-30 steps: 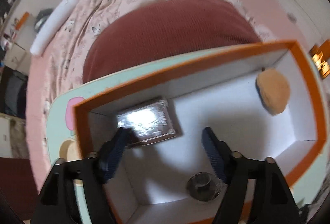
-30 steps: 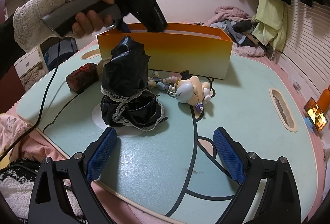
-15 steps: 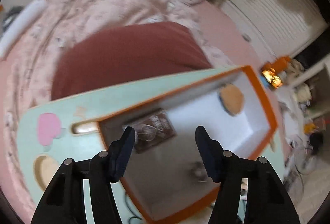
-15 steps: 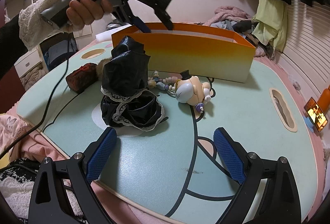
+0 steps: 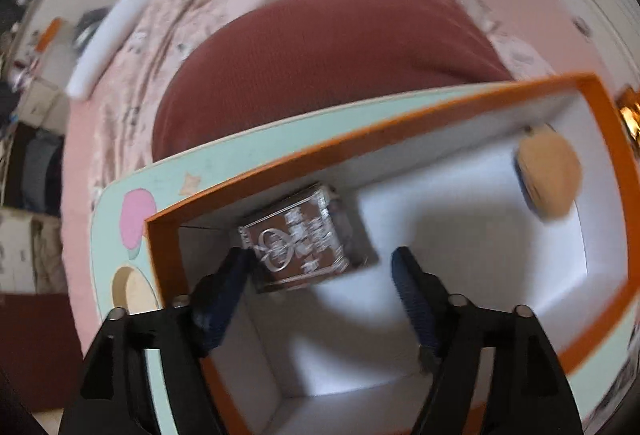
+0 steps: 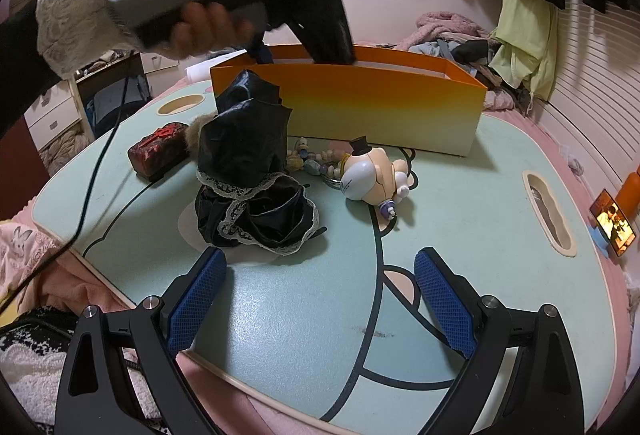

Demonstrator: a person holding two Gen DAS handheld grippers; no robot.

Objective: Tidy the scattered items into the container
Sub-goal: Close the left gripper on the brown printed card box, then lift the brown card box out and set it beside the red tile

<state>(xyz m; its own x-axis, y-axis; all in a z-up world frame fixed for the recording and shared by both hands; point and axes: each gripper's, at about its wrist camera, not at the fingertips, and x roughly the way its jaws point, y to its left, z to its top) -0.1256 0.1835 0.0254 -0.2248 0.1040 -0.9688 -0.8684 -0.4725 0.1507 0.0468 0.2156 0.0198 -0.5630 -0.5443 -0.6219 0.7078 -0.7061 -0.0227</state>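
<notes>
The left gripper (image 5: 320, 271) reaches down into the orange box (image 5: 256, 177), its jaws just reopening and gripping nothing. The brown foil packet (image 5: 296, 243) lies on the box floor just past its left finger (image 5: 224, 291). Farther right sits a tan puff (image 5: 550, 179). The right gripper (image 6: 320, 299) hangs spread and empty; beyond it lie black lace fabric (image 6: 252, 179) and a toy figure (image 6: 372, 179).

The orange box (image 6: 384, 107) wall hides the left gripper (image 5: 320, 267) tips; the left wrist view is motion-blurred.
</notes>
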